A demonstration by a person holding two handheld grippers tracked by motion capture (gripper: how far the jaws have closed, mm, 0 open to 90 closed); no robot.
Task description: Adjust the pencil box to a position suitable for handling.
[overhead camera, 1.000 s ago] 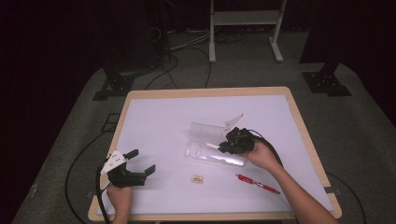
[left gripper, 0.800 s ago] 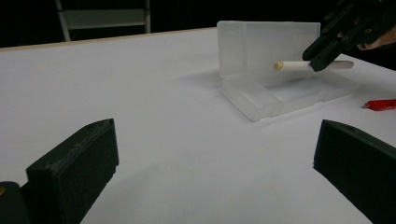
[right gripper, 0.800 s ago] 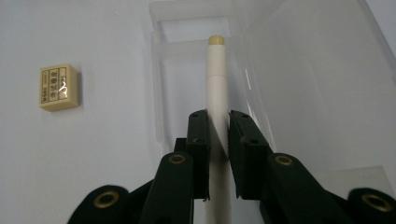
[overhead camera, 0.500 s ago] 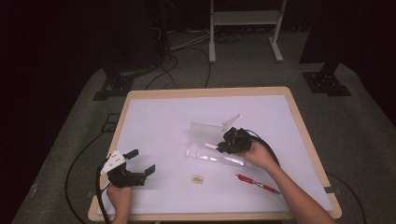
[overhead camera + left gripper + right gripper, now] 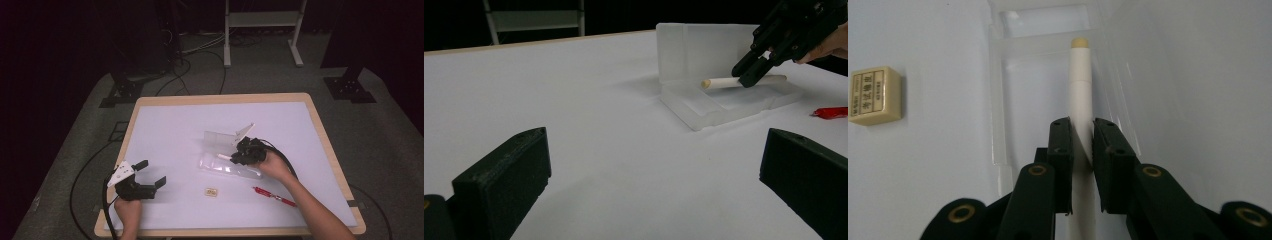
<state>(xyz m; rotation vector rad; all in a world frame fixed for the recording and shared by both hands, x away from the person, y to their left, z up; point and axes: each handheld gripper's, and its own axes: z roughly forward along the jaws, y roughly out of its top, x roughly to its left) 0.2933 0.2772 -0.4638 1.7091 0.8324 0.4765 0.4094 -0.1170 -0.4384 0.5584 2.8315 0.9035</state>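
Since the earlier high view almost nothing has shifted: my right hand has crept only slightly over the clear plastic case in the middle of the frame, and my left hand sits as it did at the lower left.

My right fingers are nearly closed and pinch a white pen. In the right gripper view the pen runs straight up the middle of the frame from between the two pads, its cream tip near the top, over the case's open tray. In the left gripper view it juts level toward the left from my right fingers, just above the tray at the upper right, with the lid standing upright behind it.

I think the risk lies in the release. The grip is far back on a smooth, round barrel, so the pen could swivel or roll, catch the tray's ridge, and end up half out on the counter. Pressing down could also skate the light case.

My left fingers stand wide apart with nothing between them. An eraser and a red pen lie lower in the high view.
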